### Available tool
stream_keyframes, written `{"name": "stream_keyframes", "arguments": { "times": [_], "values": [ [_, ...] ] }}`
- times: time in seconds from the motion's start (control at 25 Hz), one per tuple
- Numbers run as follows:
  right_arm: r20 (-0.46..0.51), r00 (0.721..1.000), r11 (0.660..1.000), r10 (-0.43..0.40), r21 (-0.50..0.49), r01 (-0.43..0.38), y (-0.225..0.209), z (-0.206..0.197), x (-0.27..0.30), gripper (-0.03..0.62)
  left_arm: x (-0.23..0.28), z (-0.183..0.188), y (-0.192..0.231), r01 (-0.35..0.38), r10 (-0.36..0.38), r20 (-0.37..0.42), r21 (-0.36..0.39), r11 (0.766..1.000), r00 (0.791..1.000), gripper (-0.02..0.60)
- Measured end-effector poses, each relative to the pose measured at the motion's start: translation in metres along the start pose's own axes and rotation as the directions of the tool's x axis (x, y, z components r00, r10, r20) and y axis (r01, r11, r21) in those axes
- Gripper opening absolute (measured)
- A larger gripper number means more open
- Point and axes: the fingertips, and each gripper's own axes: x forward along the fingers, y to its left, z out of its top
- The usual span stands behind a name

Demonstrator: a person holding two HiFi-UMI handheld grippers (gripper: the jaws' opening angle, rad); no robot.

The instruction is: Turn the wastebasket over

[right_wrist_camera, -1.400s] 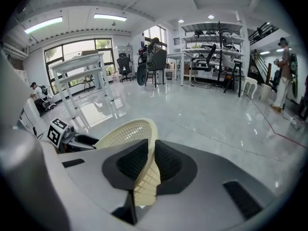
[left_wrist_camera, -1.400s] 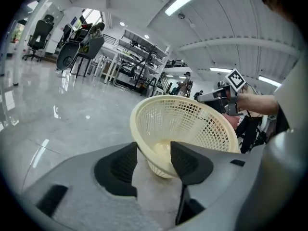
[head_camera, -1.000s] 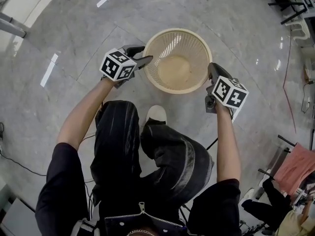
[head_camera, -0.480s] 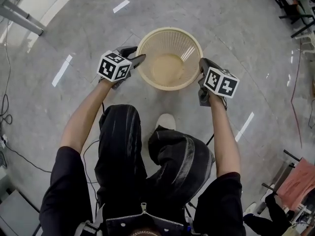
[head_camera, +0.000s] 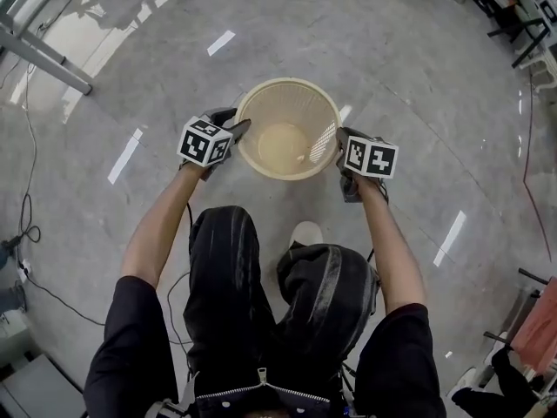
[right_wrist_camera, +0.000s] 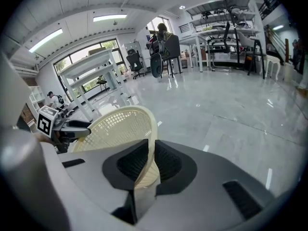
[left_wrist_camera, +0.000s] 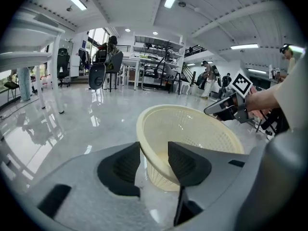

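The basket (head_camera: 287, 133) is sitting mouth-up, apparently resting on the floor (head_camera: 418, 59). The person is crouching over it with a shoe (head_camera: 305, 233) just behind it, presumably to bring both sides within reach. The right tool (head_camera: 341, 151) is pinching the basket's right rim, its jaws narrow and the thin mesh wall pressed between the pads, one pad inside and one outside. That grip is likely serving as one end of the axis for the flip. The left tool (head_camera: 240, 129) is straddling the opposite rim. Its jaws are standing wide and have just been closing, and the wall is lying between them with the pads not yet pressing on it. Taking the rim at two facing points looks chosen so that the light, springy basket is turning evenly rather than twisting from one side. The flip itself is not yet beginning.
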Motion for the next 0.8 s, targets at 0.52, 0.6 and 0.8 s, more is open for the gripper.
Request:
{"name": "stream_keyframes", "arguments": {
  "times": [0.52, 0.6, 0.8],
  "values": [
    [0.029, 0.999, 0.998, -0.025, -0.06, 0.026, -0.001, 0.011, -0.016, 0.049, -0.017, 0.023, 0.005, -0.075, 0.069, 0.105, 0.062, 0.995, 0.992, 0.176],
    [0.039, 0.999, 0.997, -0.014, -0.072, 0.017, 0.003, 0.015, -0.02, 0.049, -0.022, 0.03, 0.005, -0.076, 0.065, 0.138, 0.074, 0.994, 0.988, 0.172],
    [0.083, 0.997, 0.977, 0.01, -0.213, 0.007, 0.029, 0.022, -0.031, 0.048, -0.035, 0.05, -0.01, -0.081, 0.052, 0.236, 0.116, 0.99, 0.97, 0.051]
  ]
}}
